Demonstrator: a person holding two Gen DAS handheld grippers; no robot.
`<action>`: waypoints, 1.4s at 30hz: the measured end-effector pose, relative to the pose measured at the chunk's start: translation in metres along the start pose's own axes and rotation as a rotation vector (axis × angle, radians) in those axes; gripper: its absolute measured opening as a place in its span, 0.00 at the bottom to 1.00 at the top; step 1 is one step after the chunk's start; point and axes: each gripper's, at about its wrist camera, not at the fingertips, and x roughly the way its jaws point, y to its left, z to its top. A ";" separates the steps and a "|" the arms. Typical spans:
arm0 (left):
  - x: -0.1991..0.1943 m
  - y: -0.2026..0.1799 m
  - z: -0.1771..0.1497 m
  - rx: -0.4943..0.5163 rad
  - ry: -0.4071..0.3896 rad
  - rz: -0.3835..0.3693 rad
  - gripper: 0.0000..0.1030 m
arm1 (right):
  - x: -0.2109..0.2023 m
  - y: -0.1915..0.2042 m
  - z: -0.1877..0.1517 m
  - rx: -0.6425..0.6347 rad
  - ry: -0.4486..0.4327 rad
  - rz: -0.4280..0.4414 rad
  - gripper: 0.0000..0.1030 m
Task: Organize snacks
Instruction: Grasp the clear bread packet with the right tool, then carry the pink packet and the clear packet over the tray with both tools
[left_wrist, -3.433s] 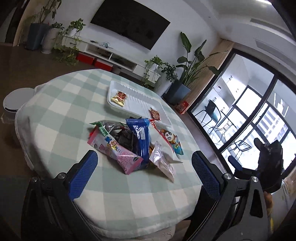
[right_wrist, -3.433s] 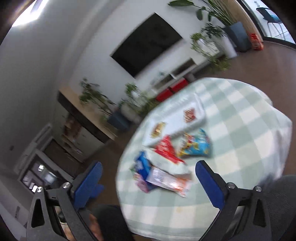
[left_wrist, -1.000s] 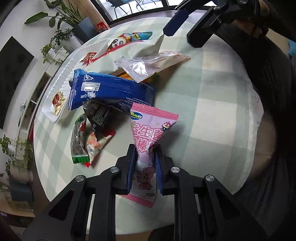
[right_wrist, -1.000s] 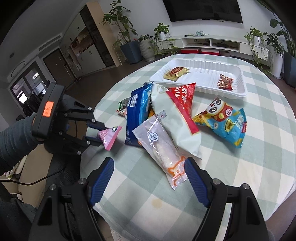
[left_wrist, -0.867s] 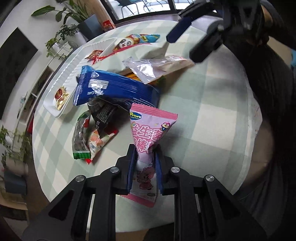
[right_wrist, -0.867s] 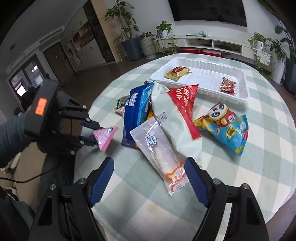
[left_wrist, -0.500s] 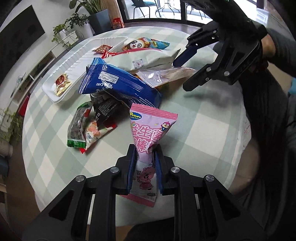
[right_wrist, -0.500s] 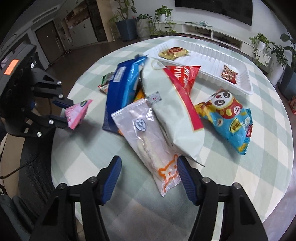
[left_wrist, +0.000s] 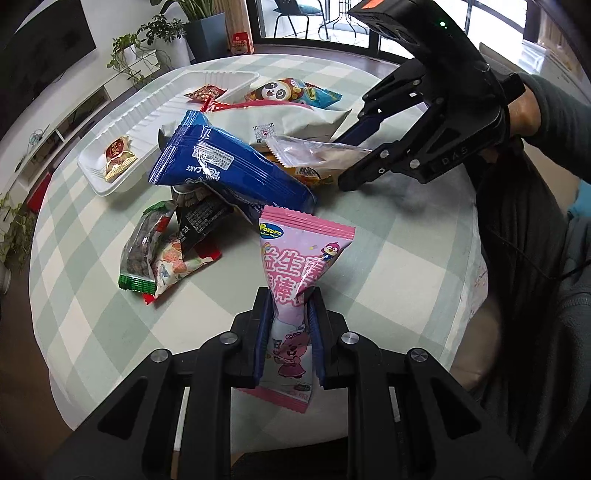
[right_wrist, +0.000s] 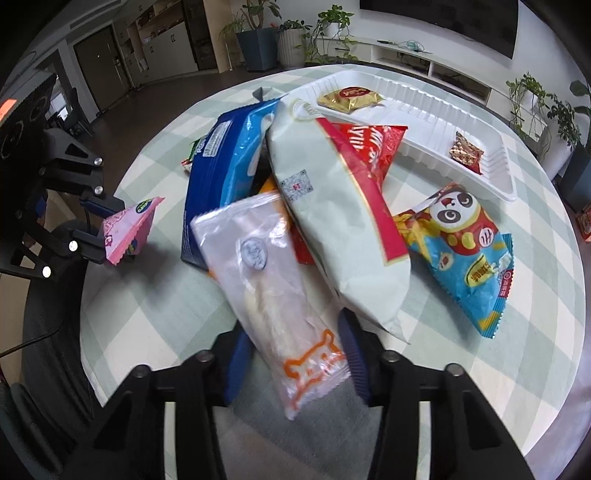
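My left gripper (left_wrist: 289, 295) is shut on a pink snack packet (left_wrist: 303, 251), held off the checked tablecloth near the table's front edge; the right wrist view shows that gripper (right_wrist: 99, 225) at far left. My right gripper (right_wrist: 293, 328) points down over the near end of a clear bread packet (right_wrist: 266, 280). Its jaws are closing and the blue pads (right_wrist: 351, 350) meet the packet's two edges. In the left wrist view the right gripper (left_wrist: 341, 162) straddles that packet's end (left_wrist: 317, 155). A white tray (right_wrist: 424, 96) holds two small wrapped snacks.
A heap lies mid-table: a blue roll-cake packet (left_wrist: 221, 170), a white-and-red bag (right_wrist: 332, 206), a panda packet (right_wrist: 461, 236) and small dark and green packets (left_wrist: 147, 243). A person's sleeve (left_wrist: 554, 122) crosses the right side. Potted plants and a TV stand line the far wall.
My right gripper came down onto the clear packet and its jaws narrowed from wide apart to the packet's edges. The left gripper kept its hold on the pink packet and rolled a little.
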 end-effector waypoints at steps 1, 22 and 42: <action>0.000 -0.001 0.000 -0.002 -0.002 -0.001 0.18 | -0.001 0.000 -0.001 0.002 0.001 0.004 0.39; -0.031 0.000 -0.006 -0.232 -0.145 -0.114 0.18 | -0.059 -0.003 -0.026 0.281 -0.176 0.298 0.23; -0.097 0.143 0.057 -0.506 -0.348 -0.107 0.18 | -0.120 -0.129 0.000 0.546 -0.380 0.244 0.23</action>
